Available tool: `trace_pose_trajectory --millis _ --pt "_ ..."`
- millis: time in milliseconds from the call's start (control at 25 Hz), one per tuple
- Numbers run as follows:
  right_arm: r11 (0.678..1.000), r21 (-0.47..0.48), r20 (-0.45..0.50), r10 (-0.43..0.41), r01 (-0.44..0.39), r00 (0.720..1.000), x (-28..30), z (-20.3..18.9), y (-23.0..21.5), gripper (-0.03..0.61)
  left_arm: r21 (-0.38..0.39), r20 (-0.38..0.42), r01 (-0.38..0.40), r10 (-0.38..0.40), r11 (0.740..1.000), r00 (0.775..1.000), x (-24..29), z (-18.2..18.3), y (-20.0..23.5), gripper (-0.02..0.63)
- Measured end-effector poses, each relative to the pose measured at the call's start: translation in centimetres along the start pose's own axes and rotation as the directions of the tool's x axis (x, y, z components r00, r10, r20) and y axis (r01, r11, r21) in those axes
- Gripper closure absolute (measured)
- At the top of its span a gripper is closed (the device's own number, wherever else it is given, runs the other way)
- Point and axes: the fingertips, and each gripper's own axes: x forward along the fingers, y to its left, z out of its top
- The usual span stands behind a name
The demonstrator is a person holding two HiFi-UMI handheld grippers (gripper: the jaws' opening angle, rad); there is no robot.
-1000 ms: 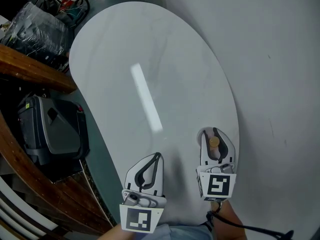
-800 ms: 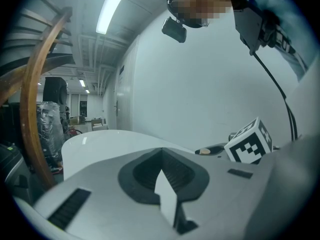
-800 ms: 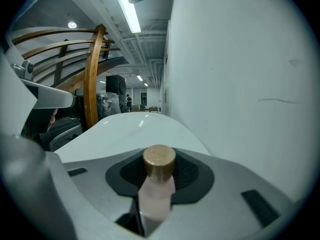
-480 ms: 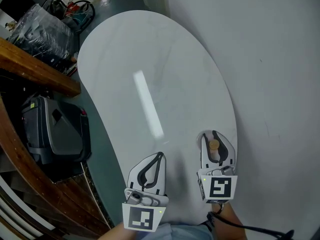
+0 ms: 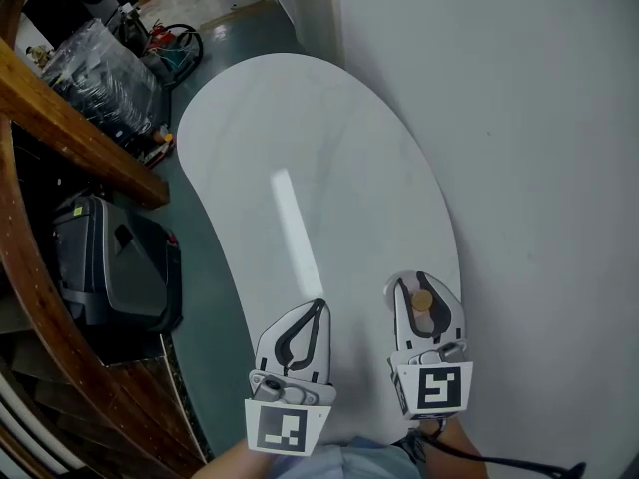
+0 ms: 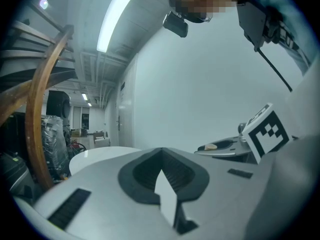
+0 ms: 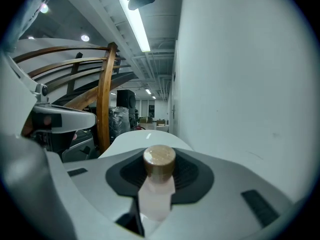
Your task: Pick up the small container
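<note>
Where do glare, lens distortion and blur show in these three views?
Head view: a ceiling-light glare streak lies on the white table. Left gripper view: the wide lens bows the wooden rail, the corners go dark, and the ceiling lamp is blown out. Right gripper view: the small container looks soft up close.

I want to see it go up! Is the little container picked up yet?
Almost done. The right gripper is shut on the small container, so grabbing is finished. It's held over the table near its end; lifting may remain, since I can't tell if it's clear. The left gripper is shut, empty.
</note>
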Motion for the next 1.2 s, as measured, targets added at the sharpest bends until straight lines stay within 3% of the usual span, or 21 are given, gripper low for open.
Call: trace_pose_trajectory --millis 600,1200 --pt "0.997 -0.057 0.083 0.062 -0.057 0.995 -4.2 5.4 2.4 0.471 -0.016 0.179 -0.033 0.036 0.999 0.983 -2.0 5.0 -0.8 0.613" --pt "0.994 -0.064 0.097 0.090 -0.084 0.991 -5.1 6.1 3.9 0.471 -0.007 0.199 -0.034 0.035 0.999 0.979 -2.8 5.7 -1.0 0.614"
